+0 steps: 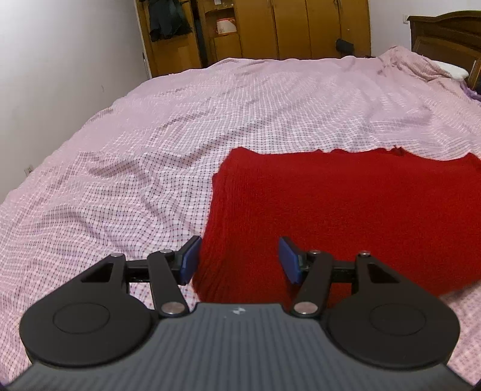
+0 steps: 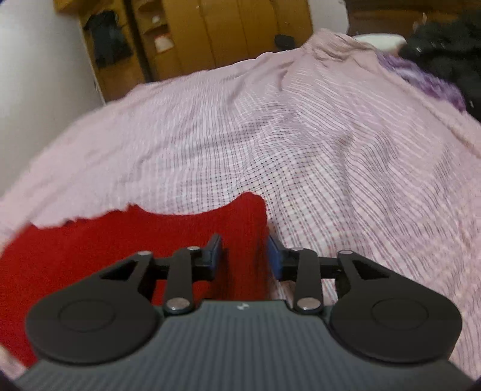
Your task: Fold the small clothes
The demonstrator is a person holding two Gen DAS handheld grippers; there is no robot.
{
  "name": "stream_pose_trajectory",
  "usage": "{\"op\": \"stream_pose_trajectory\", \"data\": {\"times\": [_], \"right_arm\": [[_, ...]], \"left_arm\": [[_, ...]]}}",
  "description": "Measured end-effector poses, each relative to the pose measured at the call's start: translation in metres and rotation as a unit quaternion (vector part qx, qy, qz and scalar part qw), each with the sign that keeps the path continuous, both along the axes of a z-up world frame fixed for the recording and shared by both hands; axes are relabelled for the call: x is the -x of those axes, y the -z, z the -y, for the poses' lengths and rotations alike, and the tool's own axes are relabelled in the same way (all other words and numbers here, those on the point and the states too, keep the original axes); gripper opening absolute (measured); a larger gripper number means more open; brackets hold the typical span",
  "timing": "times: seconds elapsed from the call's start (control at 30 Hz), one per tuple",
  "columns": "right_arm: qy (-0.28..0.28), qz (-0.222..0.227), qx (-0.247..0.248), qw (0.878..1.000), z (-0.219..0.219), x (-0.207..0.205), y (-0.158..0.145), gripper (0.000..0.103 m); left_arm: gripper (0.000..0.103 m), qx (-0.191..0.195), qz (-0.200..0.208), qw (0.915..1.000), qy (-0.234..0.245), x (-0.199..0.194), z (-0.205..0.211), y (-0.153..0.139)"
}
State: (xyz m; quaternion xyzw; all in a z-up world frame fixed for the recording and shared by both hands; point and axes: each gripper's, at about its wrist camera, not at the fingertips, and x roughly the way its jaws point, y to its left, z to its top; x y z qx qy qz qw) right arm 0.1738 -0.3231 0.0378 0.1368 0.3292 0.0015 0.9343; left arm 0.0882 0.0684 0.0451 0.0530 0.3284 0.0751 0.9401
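Observation:
A red knitted garment (image 1: 345,210) lies flat on the pink checked bedsheet (image 1: 150,150). My left gripper (image 1: 239,260) is open, its blue pads straddling the garment's near left corner. In the right wrist view the same red garment (image 2: 120,240) fills the lower left, and my right gripper (image 2: 245,255) is open with the garment's right edge between its blue pads. Whether the pads touch the cloth I cannot tell. The right view is blurred.
A wooden wardrobe (image 1: 270,27) stands beyond the bed's far side, with a dark garment (image 1: 168,21) hanging at its left. A wooden headboard (image 1: 445,33) and a white pillow (image 1: 451,69) are at the right. Purple and dark clothes (image 2: 430,75) lie at the far right.

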Motion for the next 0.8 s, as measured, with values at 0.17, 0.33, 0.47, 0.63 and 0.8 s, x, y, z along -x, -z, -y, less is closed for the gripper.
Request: {"op": "stream_pose_trajectory", "data": {"times": [0.17, 0.33, 0.47, 0.63, 0.8], "right_arm": [[0.006, 0.010, -0.046, 0.999, 0.008, 0.040, -0.022, 0.061], [-0.004, 0.010, -0.096, 0.995, 0.007, 0.074, -0.045, 0.064], [-0.008, 0.002, -0.130, 0.991, -0.002, 0.096, -0.054, 0.071], [0.006, -0.016, -0.168, 0.986, -0.016, 0.115, -0.047, 0.071], [0.041, -0.037, -0.211, 0.976, -0.022, 0.125, -0.024, 0.071]], "left_arm": [[0.063, 0.006, -0.005, 1.0000, -0.001, 0.017, 0.007, -0.013], [0.064, 0.051, -0.006, 0.9987, 0.008, 0.038, 0.009, -0.027], [0.064, 0.061, -0.004, 0.9981, 0.011, 0.052, 0.016, -0.033], [0.064, 0.074, -0.006, 0.9971, 0.015, 0.067, 0.023, -0.030], [0.064, 0.085, -0.017, 0.9961, 0.013, 0.077, 0.023, -0.022]]}}
